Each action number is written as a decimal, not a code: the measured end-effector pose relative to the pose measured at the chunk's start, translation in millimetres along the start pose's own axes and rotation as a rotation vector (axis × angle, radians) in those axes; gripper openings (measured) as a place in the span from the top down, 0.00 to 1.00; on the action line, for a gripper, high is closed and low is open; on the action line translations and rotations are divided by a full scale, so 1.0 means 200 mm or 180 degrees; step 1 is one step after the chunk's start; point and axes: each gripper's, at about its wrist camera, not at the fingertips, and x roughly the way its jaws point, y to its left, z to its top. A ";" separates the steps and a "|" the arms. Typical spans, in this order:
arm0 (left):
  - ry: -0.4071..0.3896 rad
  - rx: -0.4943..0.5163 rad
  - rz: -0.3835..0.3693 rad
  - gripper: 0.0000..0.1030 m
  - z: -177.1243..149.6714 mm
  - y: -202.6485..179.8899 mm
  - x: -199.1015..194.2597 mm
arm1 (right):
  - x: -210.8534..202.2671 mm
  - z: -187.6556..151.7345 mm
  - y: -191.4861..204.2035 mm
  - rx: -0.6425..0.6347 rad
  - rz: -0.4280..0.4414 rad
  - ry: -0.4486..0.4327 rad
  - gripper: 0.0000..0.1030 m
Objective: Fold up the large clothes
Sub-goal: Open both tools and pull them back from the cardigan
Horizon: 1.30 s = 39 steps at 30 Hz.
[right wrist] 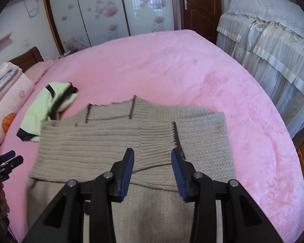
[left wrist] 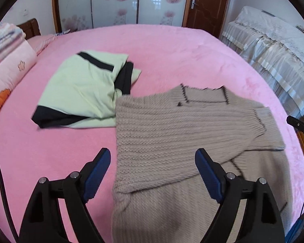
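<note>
Bed (left wrist: 172, 46): we see pink plush cover.
Wardrobe (left wrist: 115, 2): floral sliding panels.
Door (right wrist: 200, 6): brown wood.
Right: lace-draped furniture (right wrist: 273, 40).

Beige ribbed sweater (left wrist: 172, 125) w/ dark trim, pink bedspread (left wrist: 172, 50).

Open pink bed (left wrist: 172, 46) beyond sweater (left wrist: 172, 125); folded green garment (left wrist: 81, 93) touching its left edge.
</note>
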 end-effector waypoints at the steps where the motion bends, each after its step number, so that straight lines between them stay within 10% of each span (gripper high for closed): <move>1: -0.0013 0.0008 -0.0008 0.18 0.01 -0.02 -0.05 | -0.05 0.01 0.02 -0.0014 0.0008 -0.0032 0.63; 25: -0.0514 0.0186 0.0015 0.18 -0.30 -0.29 -1.65 | -1.44 -0.36 0.10 -0.0119 0.0550 -0.0592 0.61; 39: -0.0426 0.0339 0.0036 0.18 -0.77 -0.32 -2.06 | -1.87 -0.78 0.00 -0.0178 0.0611 -0.0736 0.61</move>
